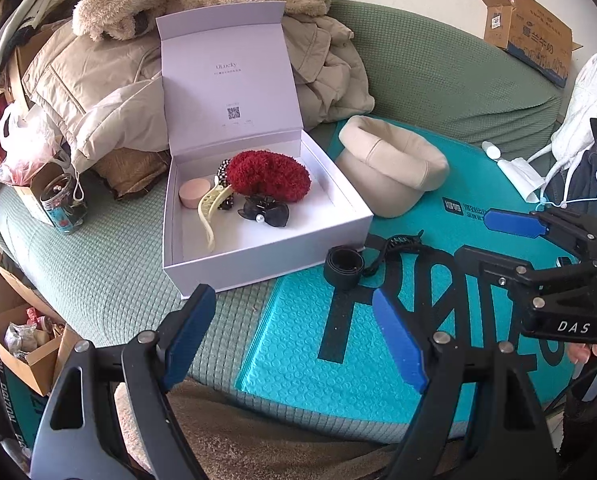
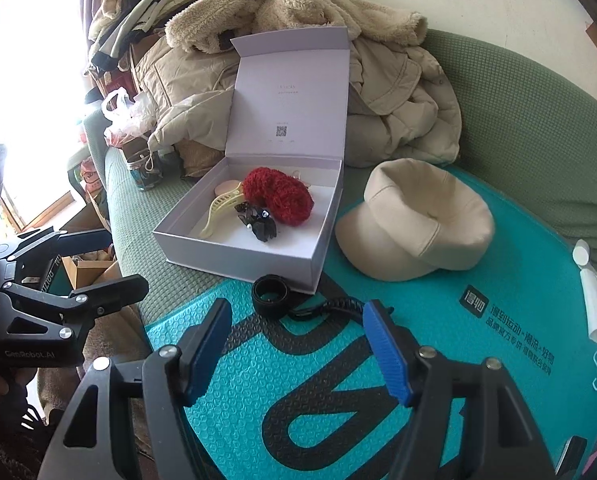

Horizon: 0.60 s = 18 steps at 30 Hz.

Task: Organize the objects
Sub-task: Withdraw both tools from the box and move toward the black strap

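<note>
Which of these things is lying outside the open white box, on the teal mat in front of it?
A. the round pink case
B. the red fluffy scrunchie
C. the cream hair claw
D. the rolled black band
D: the rolled black band lies on the teal mat just in front of the white box, while the scrunchie, the hair claw and the pink case are inside the box.

My claw pads (image 2: 390,354) are blue; white box (image 1: 258,256), red fuzzy scrunchie (image 1: 268,176), beige cap (image 2: 418,224), teal embossed mailer (image 2: 298,380).
</note>
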### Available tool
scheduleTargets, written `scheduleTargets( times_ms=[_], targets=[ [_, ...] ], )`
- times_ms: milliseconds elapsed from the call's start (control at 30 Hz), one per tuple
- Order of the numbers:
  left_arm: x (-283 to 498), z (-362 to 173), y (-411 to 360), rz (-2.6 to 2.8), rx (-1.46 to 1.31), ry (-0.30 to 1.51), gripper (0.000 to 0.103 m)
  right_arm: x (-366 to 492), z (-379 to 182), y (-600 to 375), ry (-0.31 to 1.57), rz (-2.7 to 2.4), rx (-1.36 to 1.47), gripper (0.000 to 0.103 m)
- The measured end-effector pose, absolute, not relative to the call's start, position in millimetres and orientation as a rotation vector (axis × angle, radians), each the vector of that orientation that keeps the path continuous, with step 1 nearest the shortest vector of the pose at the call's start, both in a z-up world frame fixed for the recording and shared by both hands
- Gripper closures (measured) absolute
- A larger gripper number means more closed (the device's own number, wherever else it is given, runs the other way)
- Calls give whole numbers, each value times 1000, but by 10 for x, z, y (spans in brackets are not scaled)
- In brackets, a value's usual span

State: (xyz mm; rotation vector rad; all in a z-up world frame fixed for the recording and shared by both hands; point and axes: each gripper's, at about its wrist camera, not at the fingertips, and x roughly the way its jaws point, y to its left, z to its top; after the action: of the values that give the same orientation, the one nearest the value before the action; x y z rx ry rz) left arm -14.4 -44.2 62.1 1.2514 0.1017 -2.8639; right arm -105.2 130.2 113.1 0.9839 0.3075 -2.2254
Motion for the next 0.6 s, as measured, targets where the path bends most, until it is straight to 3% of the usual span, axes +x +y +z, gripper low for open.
scheduleTargets(
  times_ms=[600],
  targets=[
    [-561,30,-299,-2861,1422,248,23,-1338,530,1477,297,-2205,1118,34]
  ],
)
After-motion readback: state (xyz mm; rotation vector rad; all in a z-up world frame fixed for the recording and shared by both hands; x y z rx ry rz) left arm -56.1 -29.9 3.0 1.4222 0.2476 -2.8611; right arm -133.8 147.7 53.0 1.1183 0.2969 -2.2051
